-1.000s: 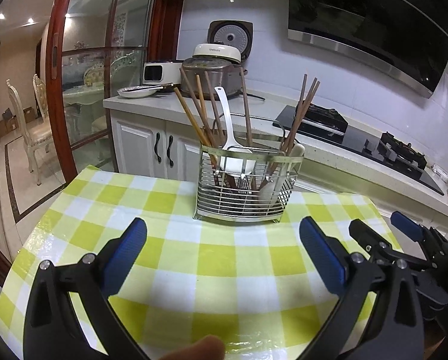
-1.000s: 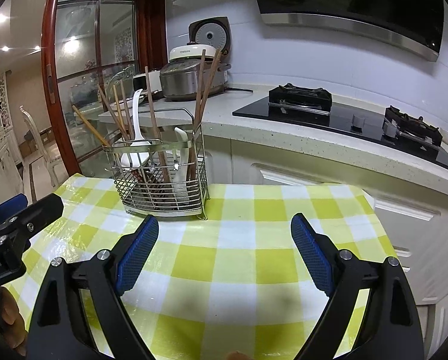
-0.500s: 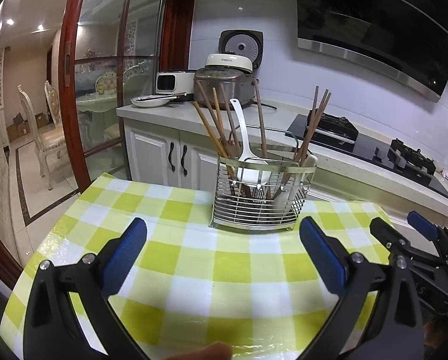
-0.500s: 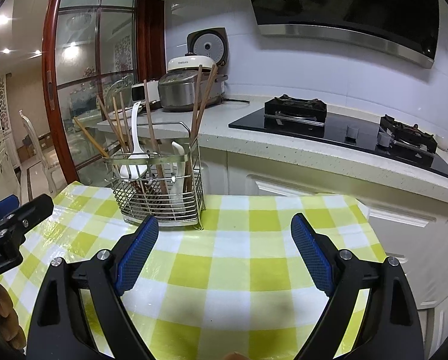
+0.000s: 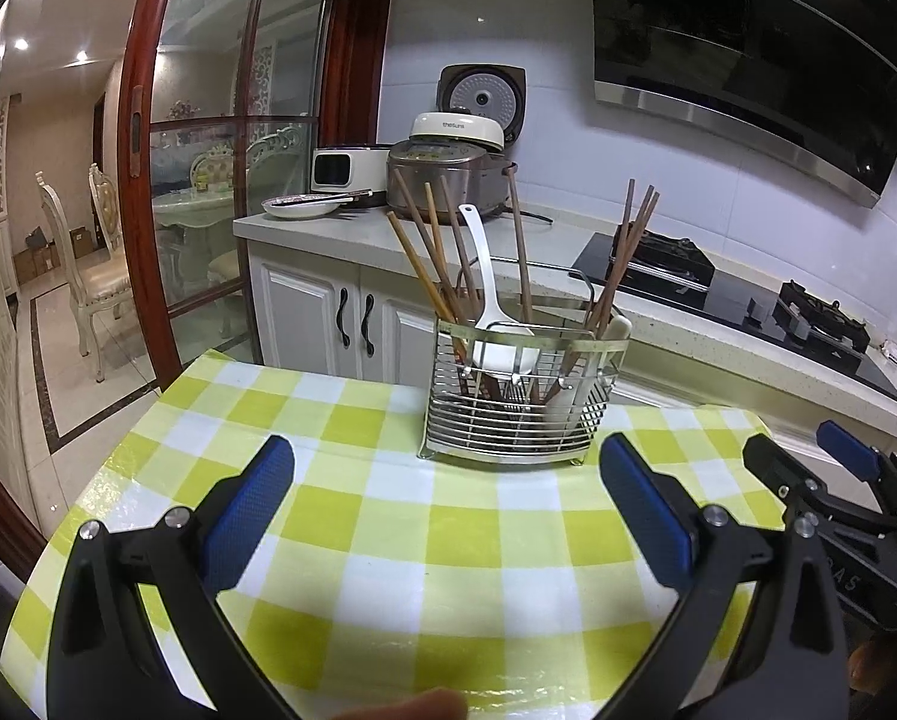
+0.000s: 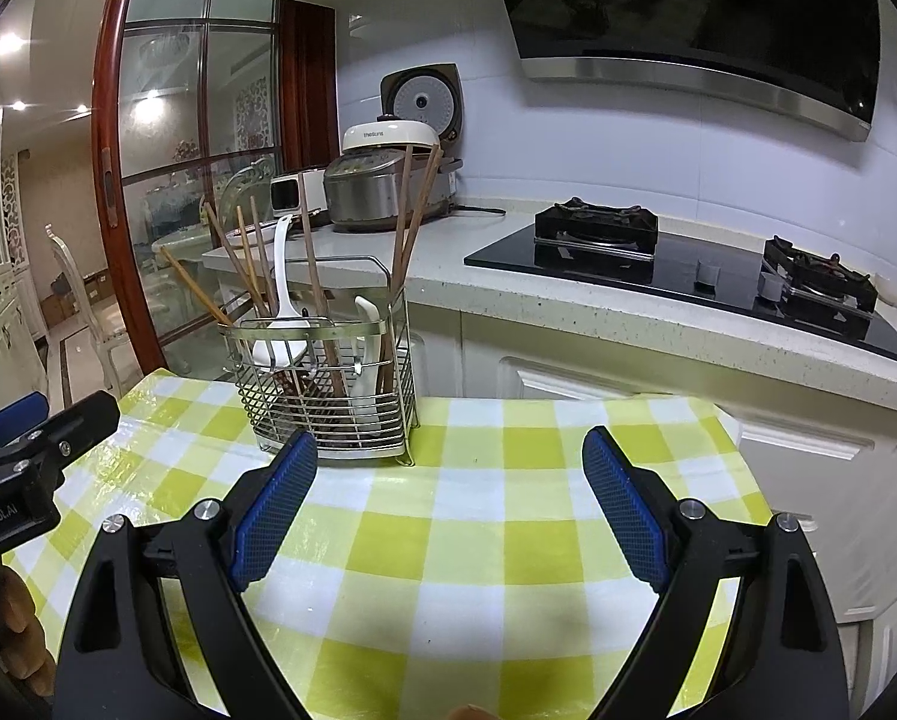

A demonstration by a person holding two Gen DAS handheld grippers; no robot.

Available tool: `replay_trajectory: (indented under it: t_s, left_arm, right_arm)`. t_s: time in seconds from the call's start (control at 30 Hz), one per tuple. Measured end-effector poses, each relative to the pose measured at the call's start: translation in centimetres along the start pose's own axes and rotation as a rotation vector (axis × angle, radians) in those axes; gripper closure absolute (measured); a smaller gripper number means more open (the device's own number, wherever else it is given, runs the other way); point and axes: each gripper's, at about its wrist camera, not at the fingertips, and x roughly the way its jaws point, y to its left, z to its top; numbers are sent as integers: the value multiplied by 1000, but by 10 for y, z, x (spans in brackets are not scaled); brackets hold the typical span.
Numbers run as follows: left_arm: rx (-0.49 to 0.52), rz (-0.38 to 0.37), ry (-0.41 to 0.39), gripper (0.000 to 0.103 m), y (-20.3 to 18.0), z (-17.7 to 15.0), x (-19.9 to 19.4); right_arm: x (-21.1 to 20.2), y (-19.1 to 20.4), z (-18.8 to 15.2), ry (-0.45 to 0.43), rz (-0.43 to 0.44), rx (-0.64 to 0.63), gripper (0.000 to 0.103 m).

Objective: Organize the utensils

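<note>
Steel-wire utensil caddy [image 5: 511,414] holds slim wooden chopsticks [image 5: 427,258] and glossy white spoon [image 5: 496,324].

- The surface [image 5: 388,546] wears a green, yellow and white checked cloth with a glossy sheen.
- Behind it runs a pale speckled kitchen counter [image 6: 568,306] over white cabinets [image 5: 316,324] with dark handles.
- A black gas hob [image 6: 688,264] is set into the counter, under a slanted black range hood [image 6: 688,12] with a steel edge.
- The wall [image 5: 544,138] is pale and tiled.
- Rice cookers [image 5: 454,174] and a white plate [image 5: 301,207] stand on the counter's far end.
- A red-framed glass door [image 5: 148,180] leads to a dining room with ornate white chairs [image 5: 88,276], a tiled floor [image 5: 64,396] and ceiling spotlights [image 5: 21,44].
</note>
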Motion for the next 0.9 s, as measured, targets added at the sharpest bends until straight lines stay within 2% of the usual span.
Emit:
replay_trajectory:
  t_s: [0.9]
  left_arm:
    - [2,-11,5,4,-1,-1,4]
  right_arm:
    - [2,0,-3,10,2,-4,18]
